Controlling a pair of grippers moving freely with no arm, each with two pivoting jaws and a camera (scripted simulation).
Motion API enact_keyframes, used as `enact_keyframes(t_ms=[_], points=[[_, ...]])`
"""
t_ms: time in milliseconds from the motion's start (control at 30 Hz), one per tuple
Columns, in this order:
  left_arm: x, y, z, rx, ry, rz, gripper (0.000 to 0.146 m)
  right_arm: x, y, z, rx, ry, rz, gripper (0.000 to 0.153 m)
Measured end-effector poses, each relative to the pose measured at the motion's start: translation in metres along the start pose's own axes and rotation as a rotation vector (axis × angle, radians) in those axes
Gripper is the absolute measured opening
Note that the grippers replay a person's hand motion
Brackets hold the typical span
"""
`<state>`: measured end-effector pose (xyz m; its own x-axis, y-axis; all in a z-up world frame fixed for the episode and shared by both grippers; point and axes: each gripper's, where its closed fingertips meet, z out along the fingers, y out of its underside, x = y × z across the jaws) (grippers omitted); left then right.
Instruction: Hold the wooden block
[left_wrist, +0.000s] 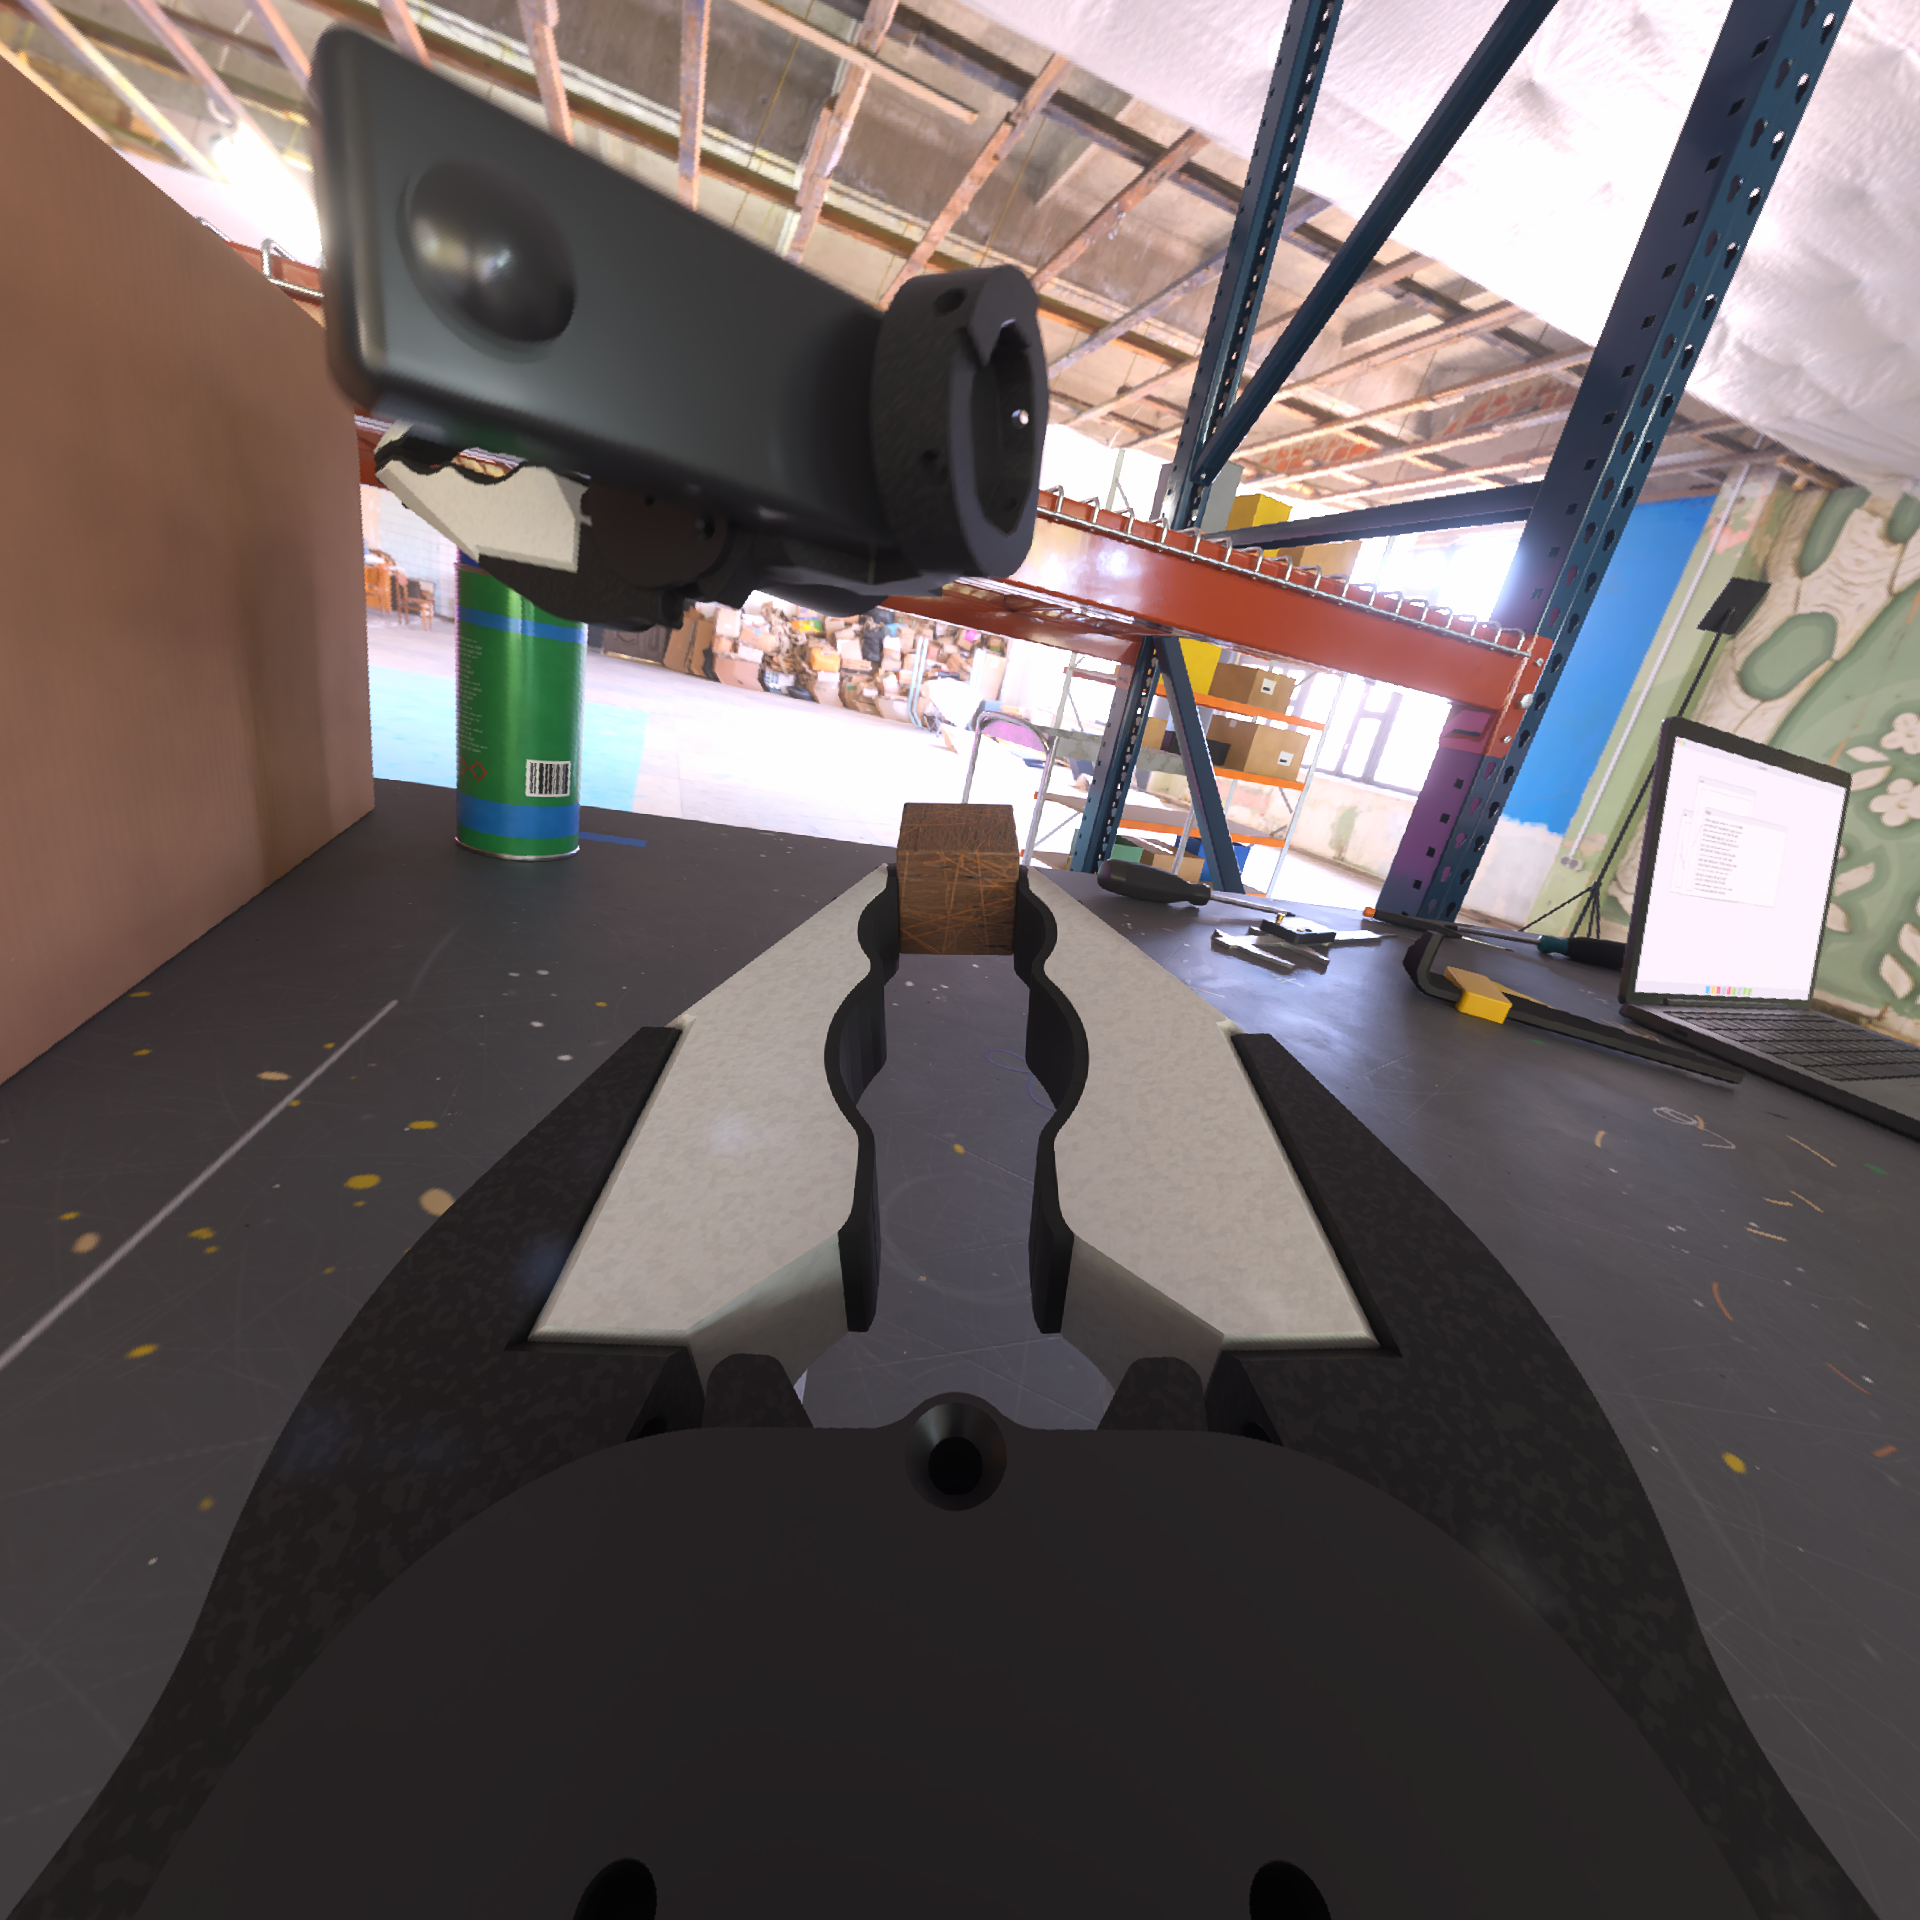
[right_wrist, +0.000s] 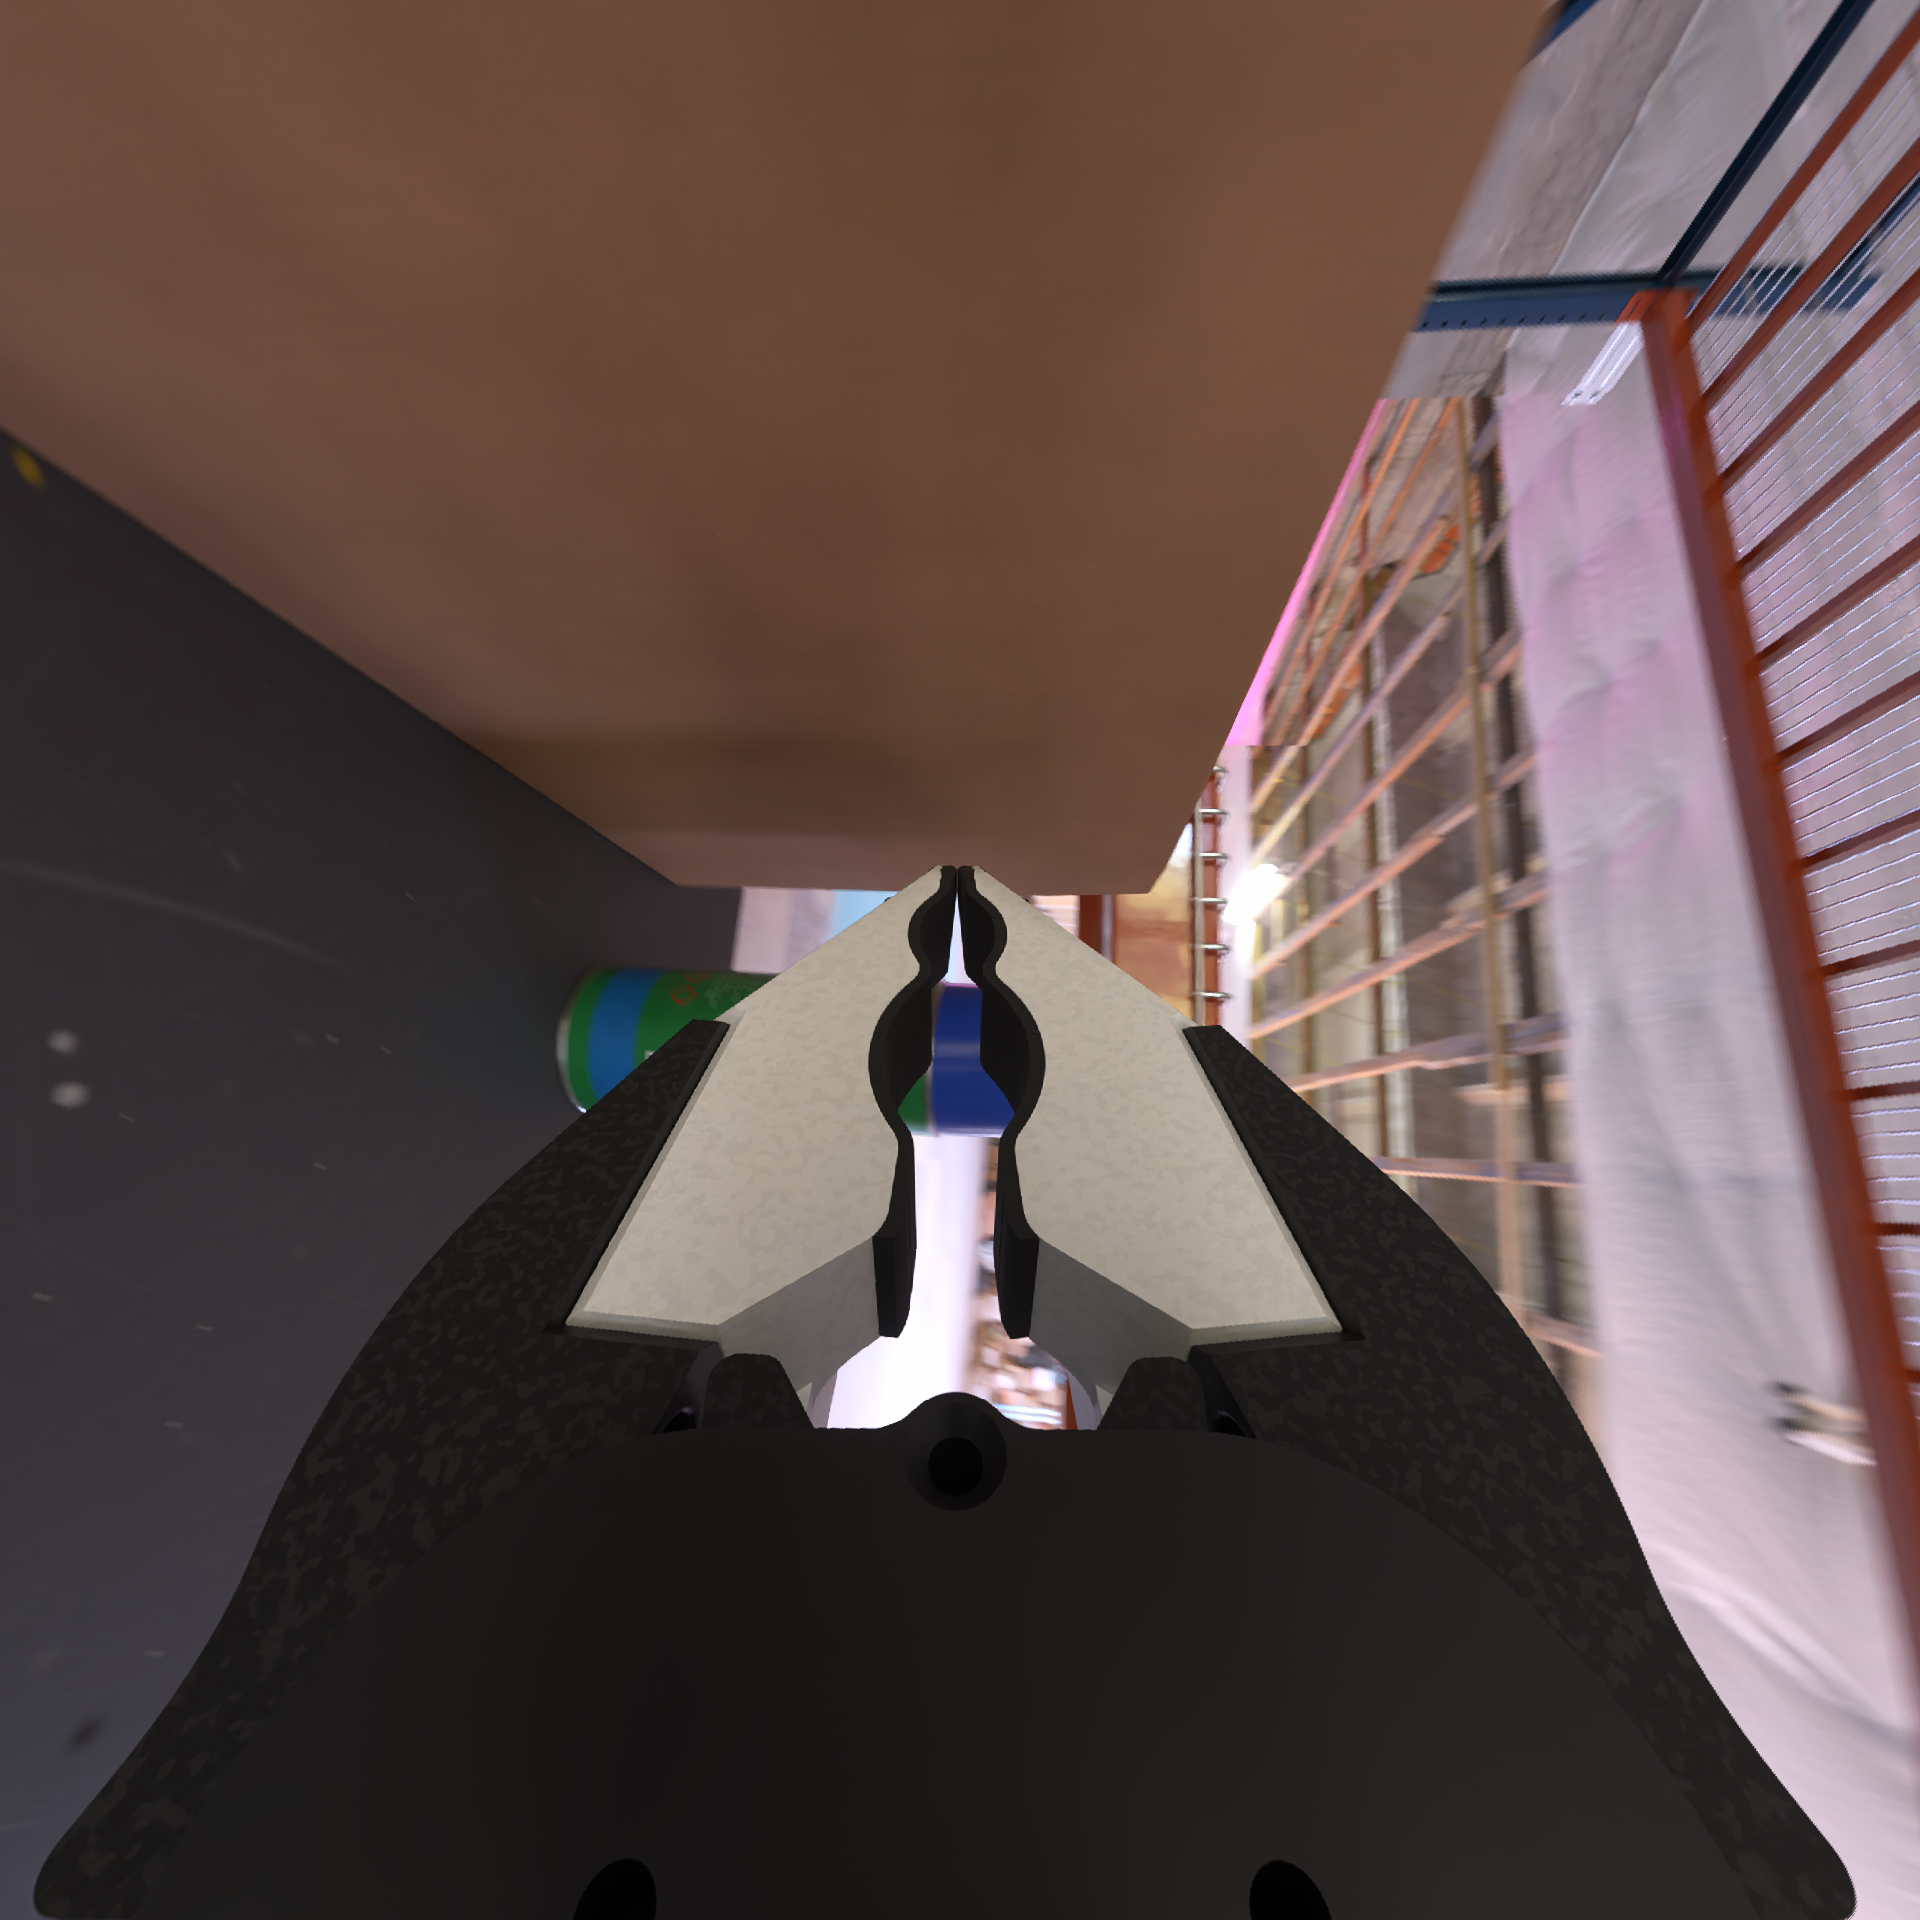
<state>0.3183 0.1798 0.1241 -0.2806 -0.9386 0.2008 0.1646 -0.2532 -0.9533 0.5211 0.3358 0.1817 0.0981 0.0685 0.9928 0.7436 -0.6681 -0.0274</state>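
Observation:
A small wooden block (left_wrist: 956, 878) sits between the fingertips of my left gripper (left_wrist: 956, 906), which is shut on its two sides, low over the dark table (left_wrist: 416, 1039). I cannot tell whether the block touches the table. My right gripper hangs above and to the left in the left wrist view, its black body (left_wrist: 623, 395) close to the camera and its white fingers (left_wrist: 488, 509) pointing left. In the right wrist view, which is rolled sideways, my right gripper (right_wrist: 956, 878) is shut and empty, pointing at the edge of a cardboard box (right_wrist: 831, 416).
A tall cardboard box (left_wrist: 156, 623) stands at the left. A green and blue can (left_wrist: 517, 727) stands behind it and also shows in the right wrist view (right_wrist: 623, 1049). A screwdriver (left_wrist: 1153, 883), a yellow-handled tool (left_wrist: 1481, 997) and an open laptop (left_wrist: 1745, 894) lie to the right.

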Motion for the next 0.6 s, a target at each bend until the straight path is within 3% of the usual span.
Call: enact_keyframes(t_ms=[267,600], points=[[0.000,0.000,0.000,0.001,0.001,-0.006,0.021,0.011,0.004,-0.021,0.175,-0.115,0.468,0.000],[0.001,-0.001,0.001,0.002,0.002,-0.008,0.021,0.014,0.007,-0.029,0.290,-0.261,0.698,0.000]])
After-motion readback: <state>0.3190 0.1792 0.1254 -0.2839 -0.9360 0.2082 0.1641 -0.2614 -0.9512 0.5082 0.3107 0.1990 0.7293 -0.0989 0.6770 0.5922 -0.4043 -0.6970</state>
